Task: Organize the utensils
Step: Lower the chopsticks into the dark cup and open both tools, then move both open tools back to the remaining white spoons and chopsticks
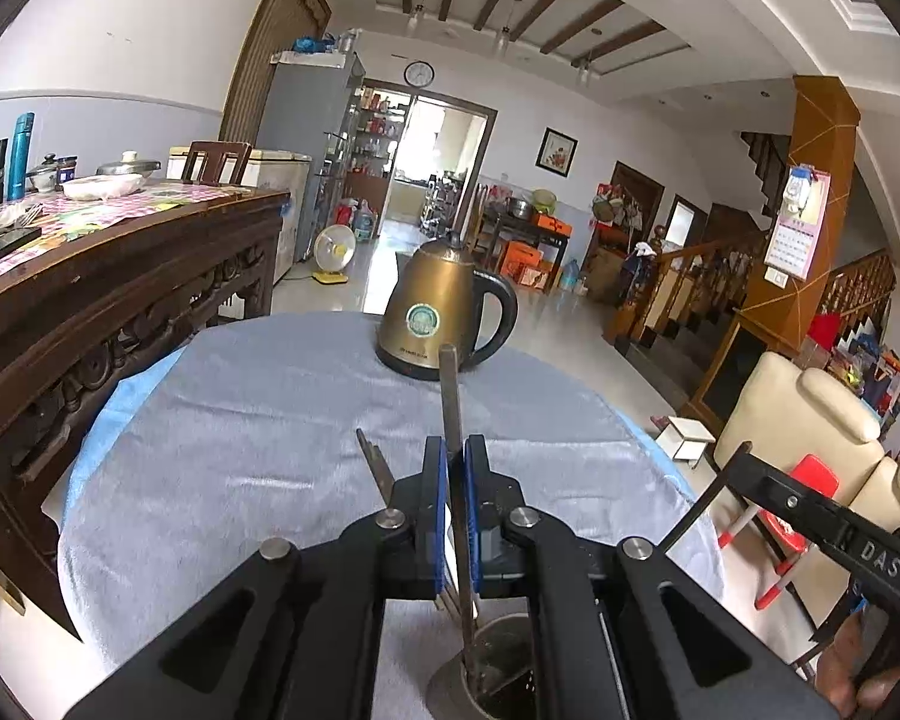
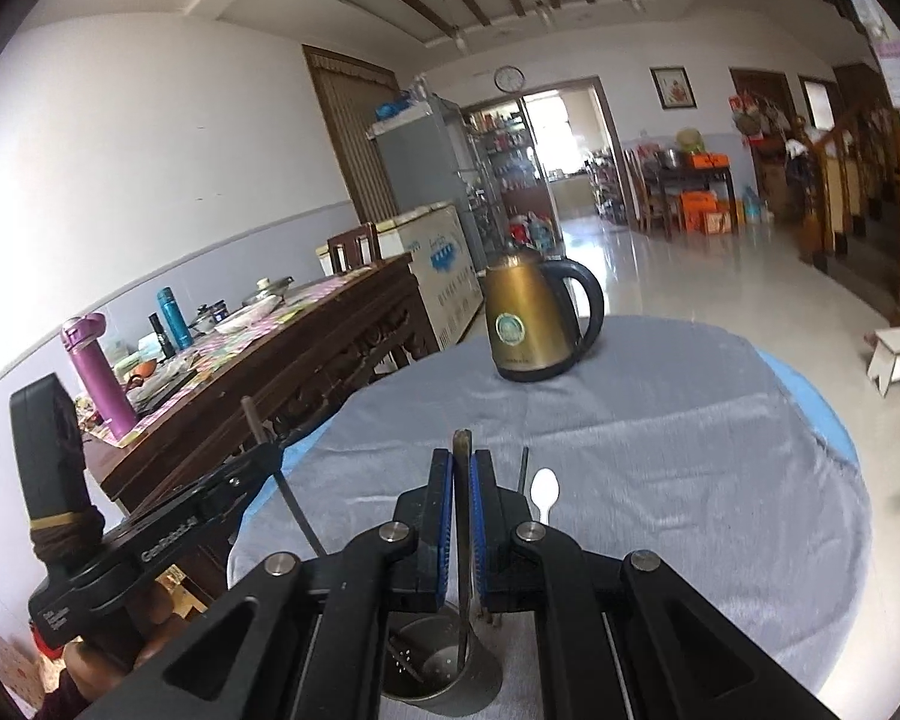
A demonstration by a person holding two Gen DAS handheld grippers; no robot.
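Note:
My left gripper is shut on a long flat metal utensil handle that stands upright, its lower end inside a metal utensil cup below the fingers. My right gripper is shut on another thin upright utensil, its lower end down in the same metal cup. A white plastic spoon and a dark thin utensil stand just right of the right gripper. A second metal utensil sticks up left of the left gripper. The left gripper also shows in the right wrist view.
A round table with a grey cloth holds a gold electric kettle at its far side. A dark carved wooden sideboard with bottles and dishes stands to the left. A cream armchair and a small white stool stand to the right.

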